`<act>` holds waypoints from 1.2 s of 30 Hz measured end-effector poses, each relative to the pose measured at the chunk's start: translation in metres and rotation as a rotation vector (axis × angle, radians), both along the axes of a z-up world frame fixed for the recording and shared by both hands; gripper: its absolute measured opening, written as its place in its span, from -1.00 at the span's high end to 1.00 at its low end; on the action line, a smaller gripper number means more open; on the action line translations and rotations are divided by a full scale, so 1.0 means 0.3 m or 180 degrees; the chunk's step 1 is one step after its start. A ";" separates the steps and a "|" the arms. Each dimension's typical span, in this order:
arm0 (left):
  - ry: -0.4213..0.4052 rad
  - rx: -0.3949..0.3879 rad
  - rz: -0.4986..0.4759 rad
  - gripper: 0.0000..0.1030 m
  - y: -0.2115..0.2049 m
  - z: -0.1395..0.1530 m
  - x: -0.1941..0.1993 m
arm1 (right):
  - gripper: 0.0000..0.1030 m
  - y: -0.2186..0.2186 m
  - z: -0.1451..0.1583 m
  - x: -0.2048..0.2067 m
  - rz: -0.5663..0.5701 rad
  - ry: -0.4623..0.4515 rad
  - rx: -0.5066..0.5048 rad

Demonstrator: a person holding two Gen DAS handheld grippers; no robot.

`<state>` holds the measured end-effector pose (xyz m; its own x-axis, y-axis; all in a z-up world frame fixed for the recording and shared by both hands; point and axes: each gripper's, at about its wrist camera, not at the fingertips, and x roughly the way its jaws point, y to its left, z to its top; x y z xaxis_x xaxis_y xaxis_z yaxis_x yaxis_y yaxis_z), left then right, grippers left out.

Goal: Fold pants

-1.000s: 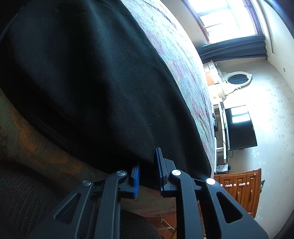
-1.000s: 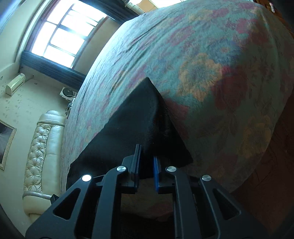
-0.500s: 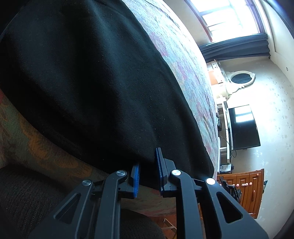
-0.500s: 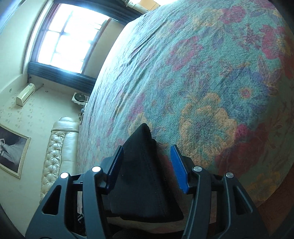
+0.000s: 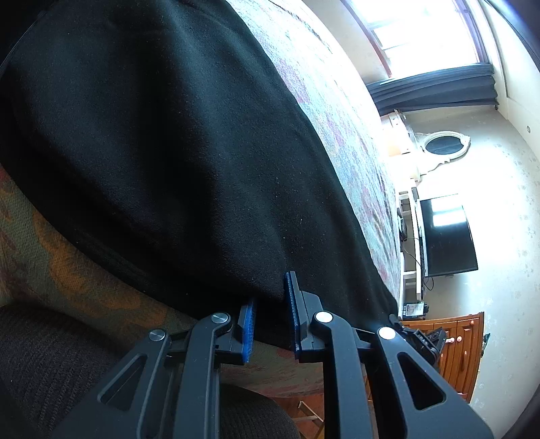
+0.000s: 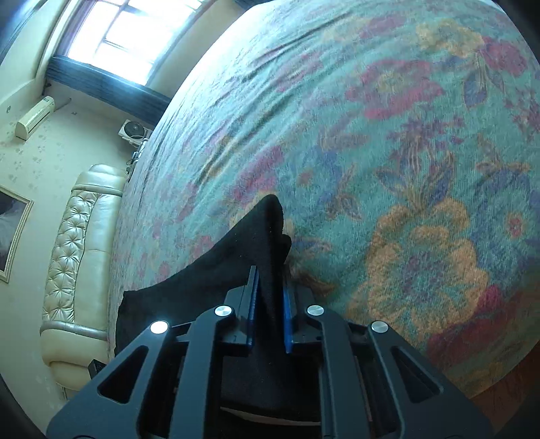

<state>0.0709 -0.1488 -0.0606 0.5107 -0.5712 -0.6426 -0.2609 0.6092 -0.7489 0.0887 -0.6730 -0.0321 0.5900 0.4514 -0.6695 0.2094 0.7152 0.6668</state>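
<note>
Black pants (image 5: 162,141) lie on a floral bedspread (image 5: 344,135) and fill most of the left wrist view. My left gripper (image 5: 270,314) is shut on the pants' near edge, with cloth pinched between its blue pads. In the right wrist view my right gripper (image 6: 268,300) is shut on a raised fold of the pants (image 6: 249,246), which stands up in a peak above the bedspread (image 6: 405,152). The rest of that cloth trails left toward the bed's edge.
A cream tufted headboard or sofa (image 6: 74,256) stands left of the bed. A TV (image 5: 445,236) on a white stand and a wooden cabinet (image 5: 462,351) stand past the bed's far side. Windows (image 6: 128,30) are at the back.
My right gripper opened, moved in over the pants' corner and shut on it again, lifting it into a peak. My left gripper kept its grip and barely moved.
</note>
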 end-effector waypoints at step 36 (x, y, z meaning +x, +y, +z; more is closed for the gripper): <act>-0.0057 -0.0184 -0.0008 0.53 0.026 -0.033 0.006 | 1.00 0.007 -0.114 -0.270 -0.0323 0.0053 -0.0794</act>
